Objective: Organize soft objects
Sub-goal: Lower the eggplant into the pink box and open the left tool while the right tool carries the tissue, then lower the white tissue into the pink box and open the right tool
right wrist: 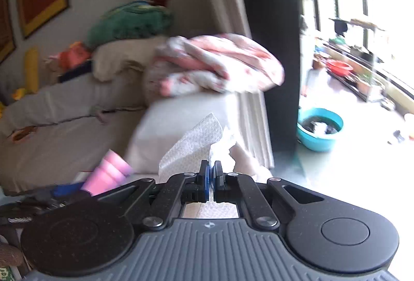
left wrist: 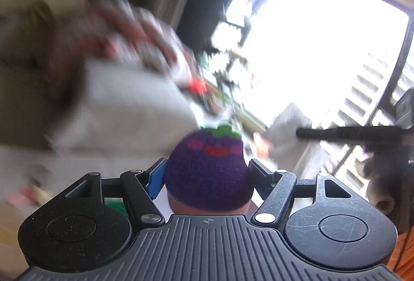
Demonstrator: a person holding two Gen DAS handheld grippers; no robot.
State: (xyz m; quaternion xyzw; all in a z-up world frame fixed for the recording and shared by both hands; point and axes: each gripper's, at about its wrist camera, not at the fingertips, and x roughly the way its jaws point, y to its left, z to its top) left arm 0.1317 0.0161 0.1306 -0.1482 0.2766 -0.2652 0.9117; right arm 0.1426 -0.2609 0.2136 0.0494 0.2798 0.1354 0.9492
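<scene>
Your left gripper (left wrist: 207,172) is clamped on the purple plush toy (left wrist: 207,167), low in the centre of the left wrist view. The jaws press its flanks at the widest part; its green leaf cap and stitched face point away from the camera. Expect a light, spongy body that compresses under the pads and springs back on release. Keep the grip across the middle: near the top the rounded shape would probably squeeze out.

Your right gripper (right wrist: 212,172) is closed almost fully on a white paper towel (right wrist: 194,143), low in the centre of the right wrist view. The sheet stands up crumpled above the jaws. Treat it as nearly weightless, limp and easily torn; hold a bunched fold, not a single edge.

Beyond the right jaws, pink cups (right wrist: 108,172) lie at lower left. A pale sofa (right wrist: 64,125) fills the left half, with a pink-and-white blanket (right wrist: 220,63) heaped at upper centre. A teal basin (right wrist: 320,128) sits on the floor at right. The left view's background is blurred.
</scene>
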